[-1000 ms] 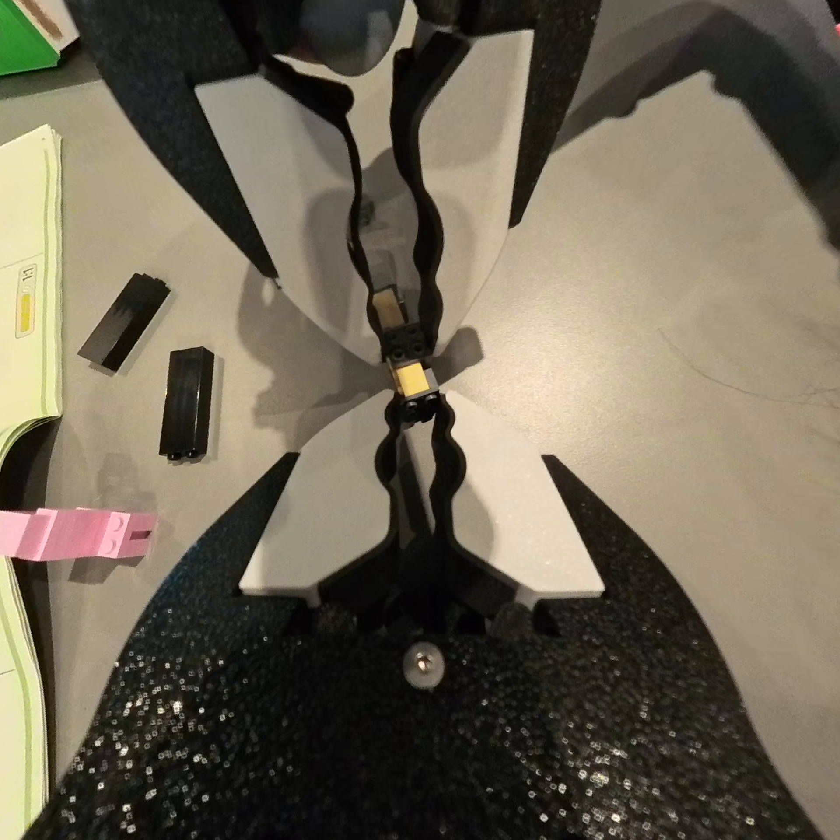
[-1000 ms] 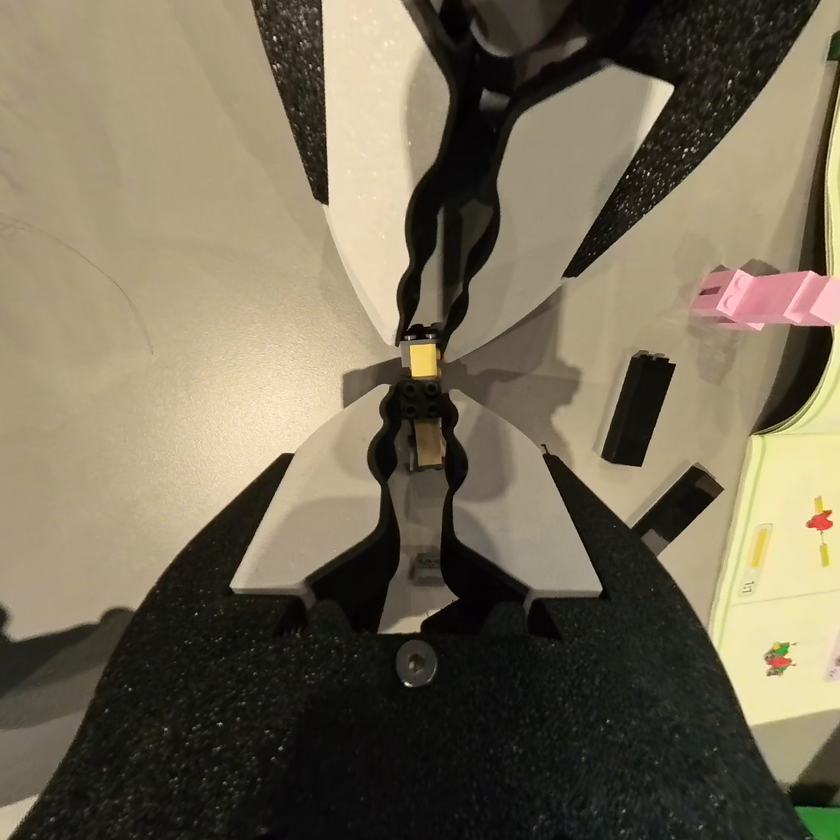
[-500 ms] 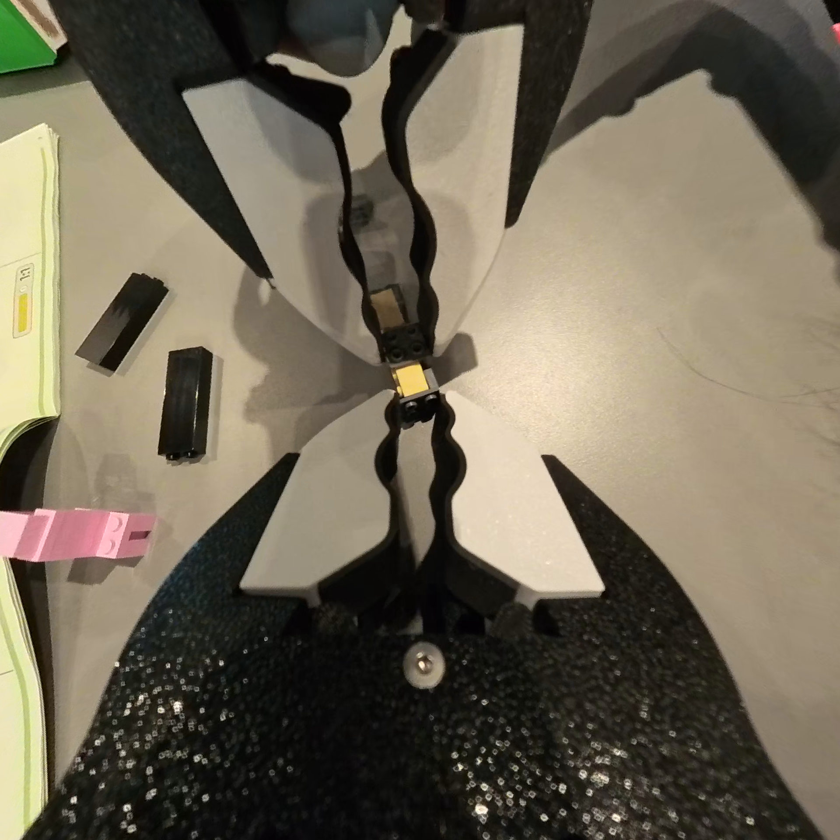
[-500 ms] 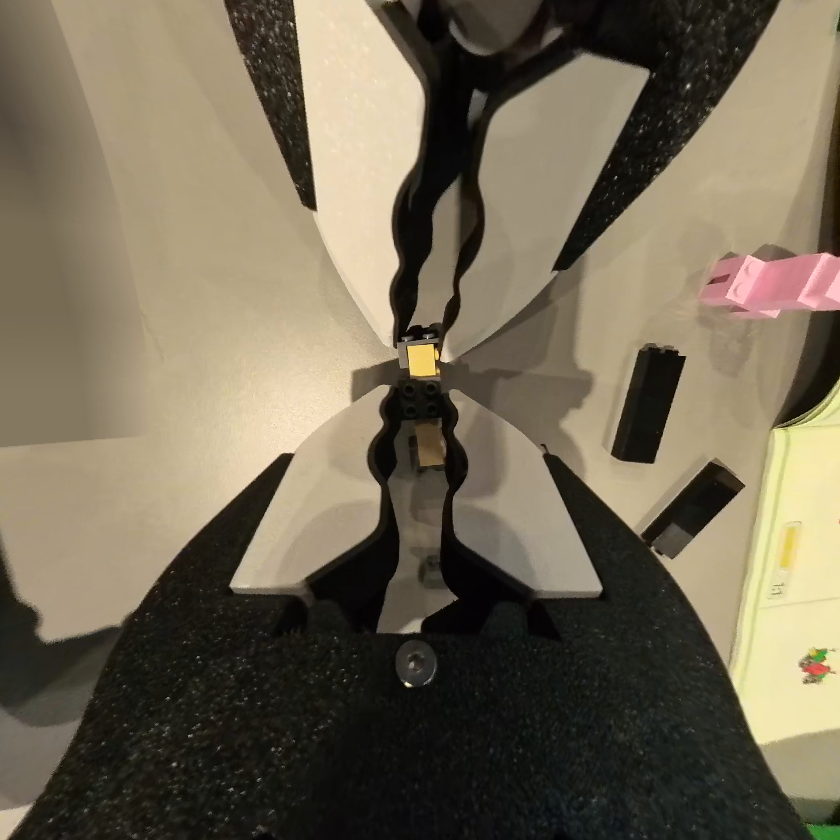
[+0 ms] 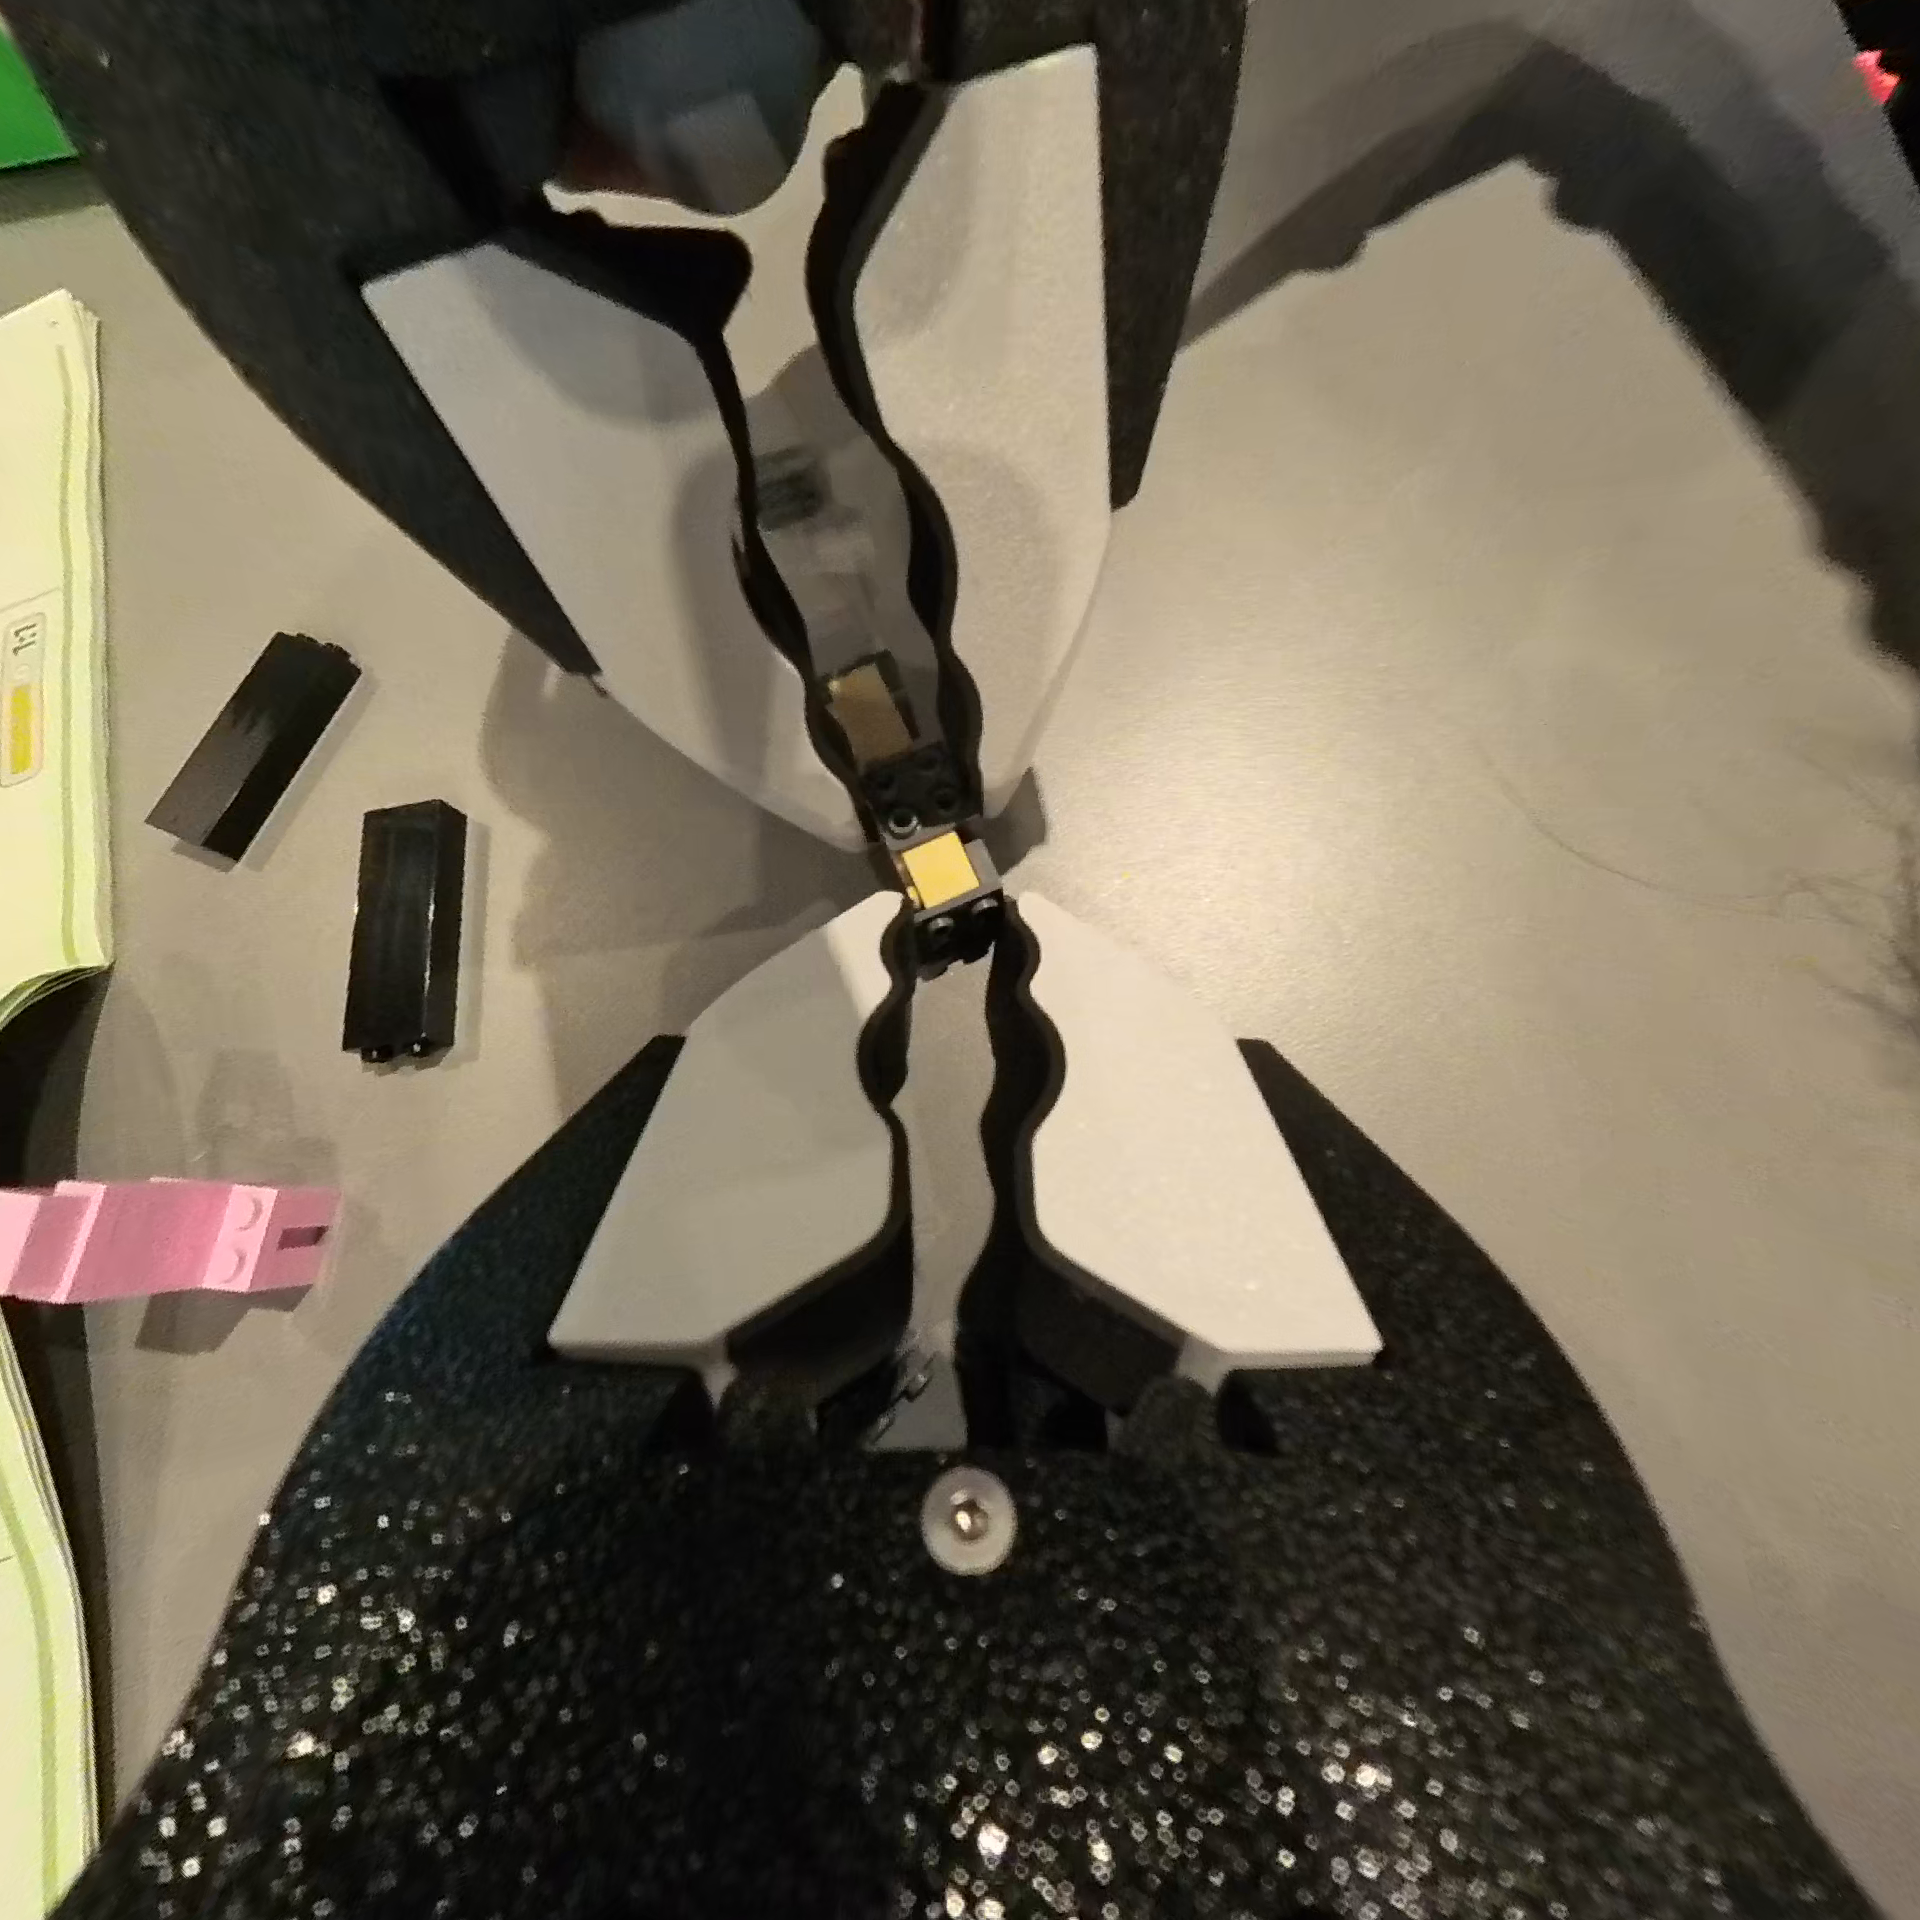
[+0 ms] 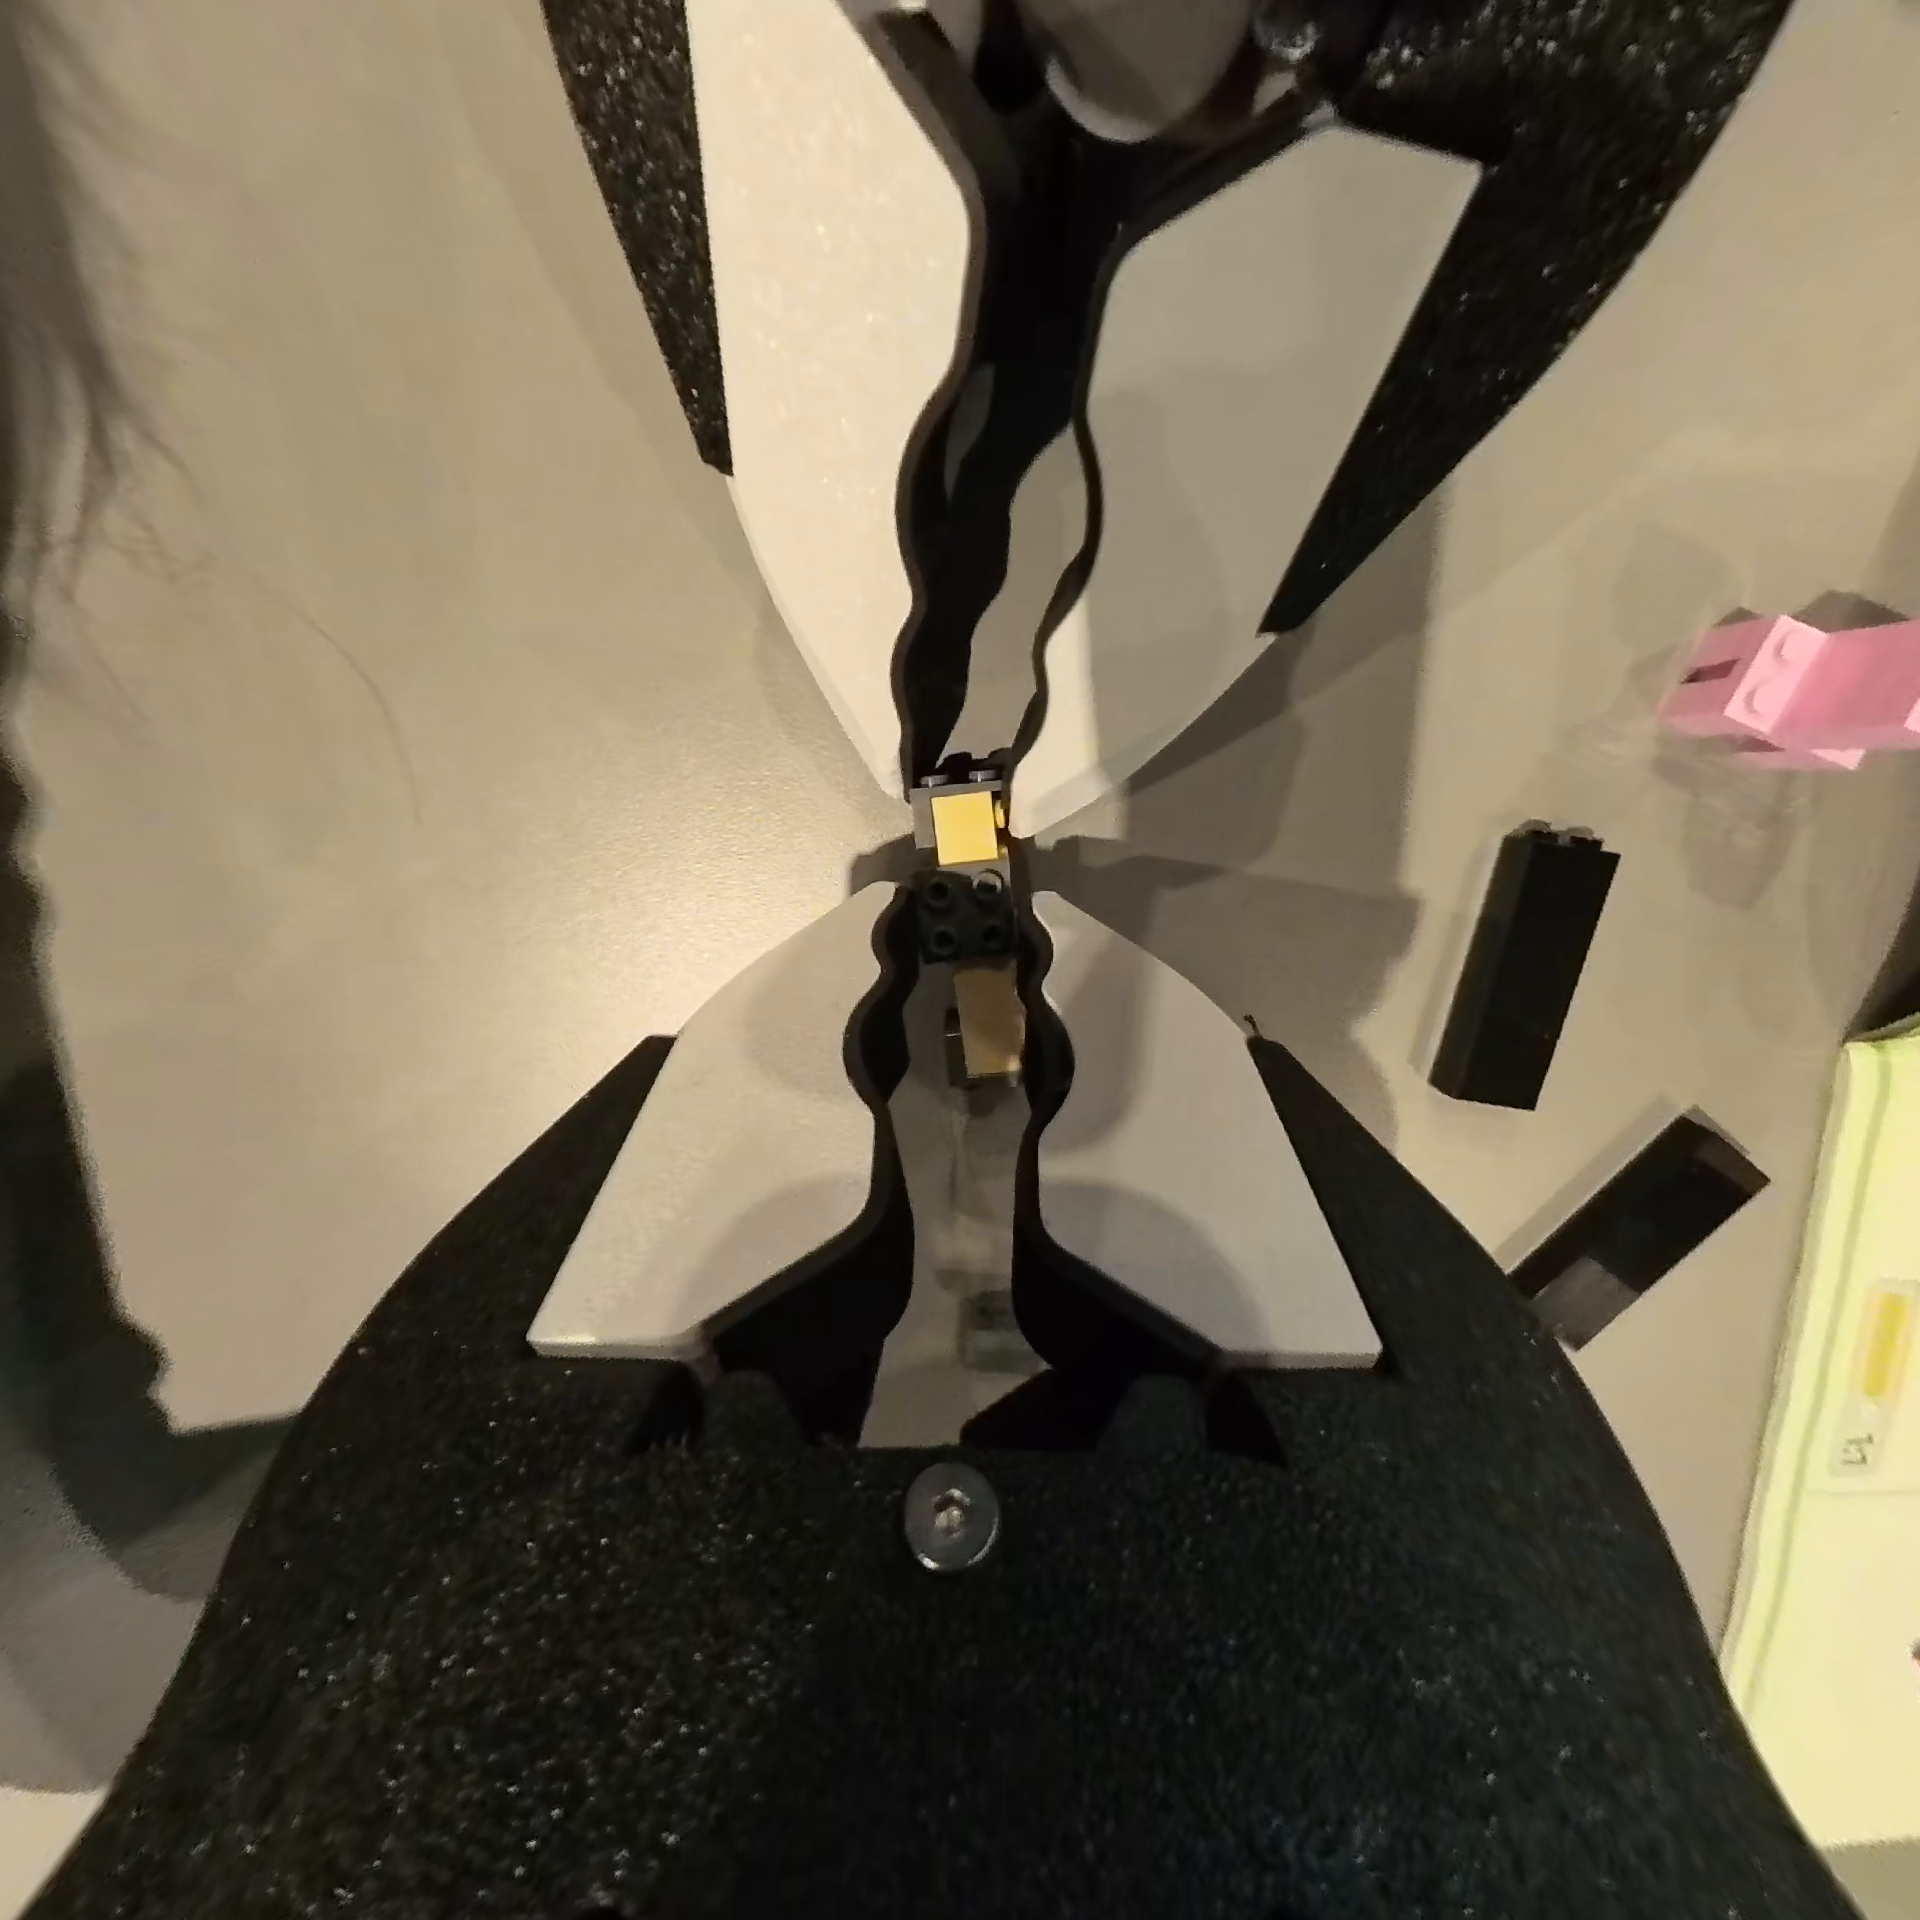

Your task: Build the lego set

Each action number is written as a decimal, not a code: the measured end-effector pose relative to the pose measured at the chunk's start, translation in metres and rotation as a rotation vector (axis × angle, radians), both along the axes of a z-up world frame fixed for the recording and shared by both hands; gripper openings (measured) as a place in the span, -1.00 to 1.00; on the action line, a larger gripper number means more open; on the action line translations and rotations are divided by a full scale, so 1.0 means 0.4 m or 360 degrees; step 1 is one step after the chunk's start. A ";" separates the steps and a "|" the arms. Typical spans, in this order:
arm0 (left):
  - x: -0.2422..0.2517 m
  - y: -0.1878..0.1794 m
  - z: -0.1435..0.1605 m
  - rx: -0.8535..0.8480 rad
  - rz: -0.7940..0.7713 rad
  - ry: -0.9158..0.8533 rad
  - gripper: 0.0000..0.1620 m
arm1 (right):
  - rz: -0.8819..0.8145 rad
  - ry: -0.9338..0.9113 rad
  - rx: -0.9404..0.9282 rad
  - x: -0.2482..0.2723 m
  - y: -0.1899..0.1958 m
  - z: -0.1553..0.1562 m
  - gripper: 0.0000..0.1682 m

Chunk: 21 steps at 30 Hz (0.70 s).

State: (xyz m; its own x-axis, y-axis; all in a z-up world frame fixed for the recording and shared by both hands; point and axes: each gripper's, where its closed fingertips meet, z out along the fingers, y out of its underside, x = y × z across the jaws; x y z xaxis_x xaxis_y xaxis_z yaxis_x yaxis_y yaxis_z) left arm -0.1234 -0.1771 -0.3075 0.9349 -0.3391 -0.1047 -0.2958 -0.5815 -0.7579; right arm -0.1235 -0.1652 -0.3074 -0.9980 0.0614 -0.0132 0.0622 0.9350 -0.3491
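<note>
Now | left gripper (image 5: 951,940) clamps gold-faced brick (image 5: 943,868) | right gripper (image 6: 961,920) apparently grips black brick (image 6: 961,920)

The left gripper (image 5: 951,940) and right gripper (image 6: 966,914) met tip to tip above the table, each with jaws nearly closed, pinching a small piece.

Plain grey tabletop (image 5: 1455,727), matte, warm overhead light, soft dark shadows.

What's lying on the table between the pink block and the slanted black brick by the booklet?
One black brick lies between the pink block and the slanted black brick; the left wrist view shows it best.
</note>
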 end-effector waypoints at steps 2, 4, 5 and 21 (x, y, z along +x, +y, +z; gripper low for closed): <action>0.000 0.000 0.000 0.0000 0.0002 -0.0003 -0.82 | 0.0021 -0.0002 0.0004 0.001 0.001 0.000 -0.79; -0.003 0.001 0.000 0.0002 0.0014 -0.0003 -0.81 | 0.0027 0.0004 0.0013 0.000 0.001 0.000 -0.80; -0.005 0.001 0.001 0.0003 0.0023 -0.0001 -0.81 | 0.0023 0.0012 0.0019 -0.002 0.002 0.000 -0.80; -0.013 0.015 0.004 0.0038 0.0074 0.0056 -0.69 | 0.0034 0.0074 -0.0005 -0.003 -0.004 0.000 -0.80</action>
